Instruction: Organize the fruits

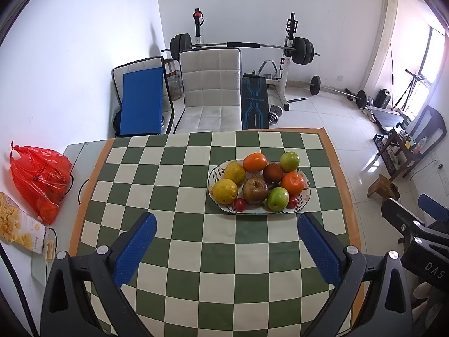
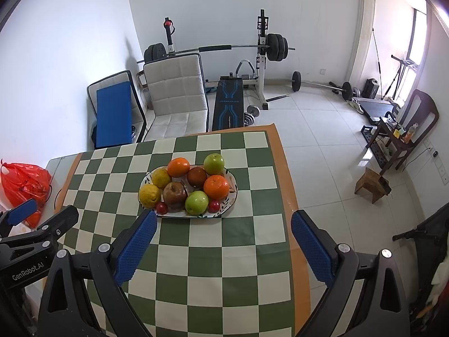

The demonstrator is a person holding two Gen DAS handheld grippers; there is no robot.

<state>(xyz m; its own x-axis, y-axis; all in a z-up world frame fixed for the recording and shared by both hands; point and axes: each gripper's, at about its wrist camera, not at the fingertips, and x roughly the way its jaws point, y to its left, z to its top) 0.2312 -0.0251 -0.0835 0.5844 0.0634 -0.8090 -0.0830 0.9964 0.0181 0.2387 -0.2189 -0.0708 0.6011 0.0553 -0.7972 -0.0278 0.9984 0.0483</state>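
Left wrist view first: the left gripper point(image 1: 226, 224) sits low in the frame with its blue pads spread wide apart, nothing between them, just checkered tablecloth point(image 1: 157, 196). The oval plate point(image 1: 304, 196) is right of centre, just past the right pad's tip, and it's loaded: two lemons point(image 1: 225, 191) on its left side, a brownish apple point(image 1: 254, 190) in the middle, oranges point(image 1: 292, 183) at the back and right, green apples point(image 1: 277, 198) front and back right, plus a couple of small red fruits point(image 1: 240, 204) along the near rim. A red plastic bag point(image 1: 39, 179) lies at the left edge, a snack box point(image 1: 19, 227) below it. Gym gear and a white chair point(image 1: 210, 90) fill the top of the frame.

Right wrist view: the right gripper point(image 2: 224, 223) is also spread wide and empty. Here the plate point(image 2: 233, 193) sits left of centre, its near rim just beside the left pad's tip. The other gripper's body pokes in at lower left, in front of the red bag.
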